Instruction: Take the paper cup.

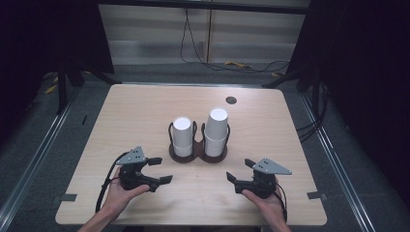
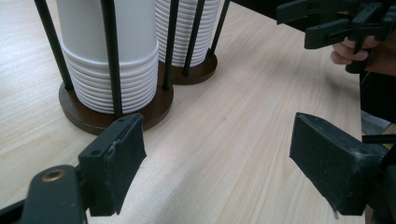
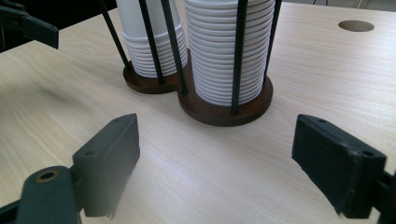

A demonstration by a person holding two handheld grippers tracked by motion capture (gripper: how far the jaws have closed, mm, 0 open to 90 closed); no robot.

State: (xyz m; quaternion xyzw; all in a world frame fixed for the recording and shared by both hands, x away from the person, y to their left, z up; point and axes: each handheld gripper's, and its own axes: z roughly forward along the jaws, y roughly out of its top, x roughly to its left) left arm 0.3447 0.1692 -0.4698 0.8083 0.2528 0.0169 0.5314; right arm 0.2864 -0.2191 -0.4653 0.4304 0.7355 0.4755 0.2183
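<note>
Pale wooden table (image 1: 145, 104), grey floor (image 1: 63, 140), dark surroundings.

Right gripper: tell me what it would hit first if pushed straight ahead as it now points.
Probably the brown holder base under the taller cup stack, which sits ahead between the open jaws of the right gripper. Bare table lies before it; depth is uncertain.

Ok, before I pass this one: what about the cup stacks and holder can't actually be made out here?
- Taller cup stack: its top is cut off by the upper edge in the right gripper view.
- Shorter cup stack: its top is cut off by the upper edge in the left gripper view.
- Cup count: the lowest rims sit behind the holder's black rods.
- Holder base: its far side is hidden by the stacks in the high view.
</note>
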